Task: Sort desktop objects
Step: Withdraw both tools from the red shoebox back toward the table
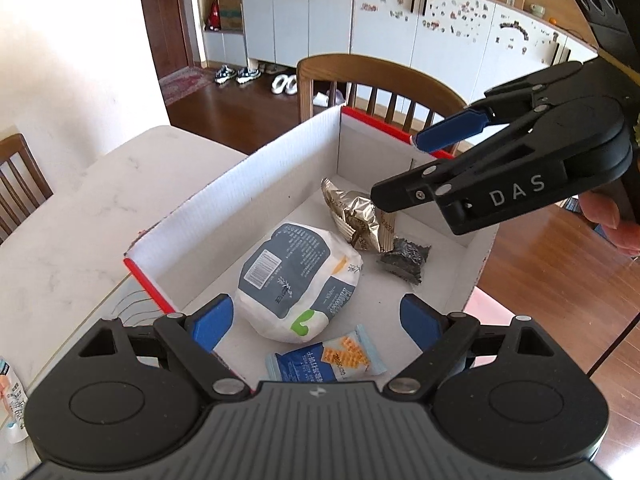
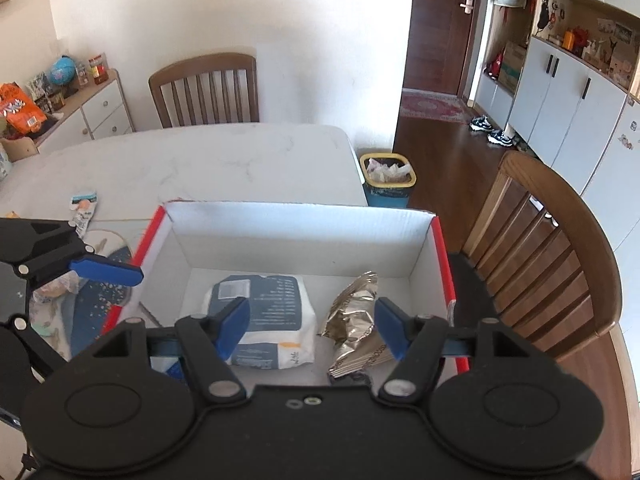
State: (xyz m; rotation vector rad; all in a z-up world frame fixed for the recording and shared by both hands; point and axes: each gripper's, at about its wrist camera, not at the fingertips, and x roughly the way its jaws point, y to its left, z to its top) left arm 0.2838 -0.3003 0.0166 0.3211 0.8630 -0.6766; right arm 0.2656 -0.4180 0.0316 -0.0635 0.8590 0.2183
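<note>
- Left gripper: blue pads spread wide, nothing between them, poised above the near end of the box.
- Right gripper: fingers parted, nothing pinched, above the box's other side; seen from the left wrist view as a black body marked "DAS", held by a hand at the right edge.
- White cardboard box with red edges: open-topped, on the pale marble table.
- Inside the box: large white-and-grey packet near the middle; small blue-and-orange snack packet just beside it at the near end; crumpled gold foil wrapper toward the far side; small dark glittery packet touching the foil wrapper.
- Outside the box: small sachet lying flat on the table, near a round blue mat.
- Wooden chair behind the box.
</note>
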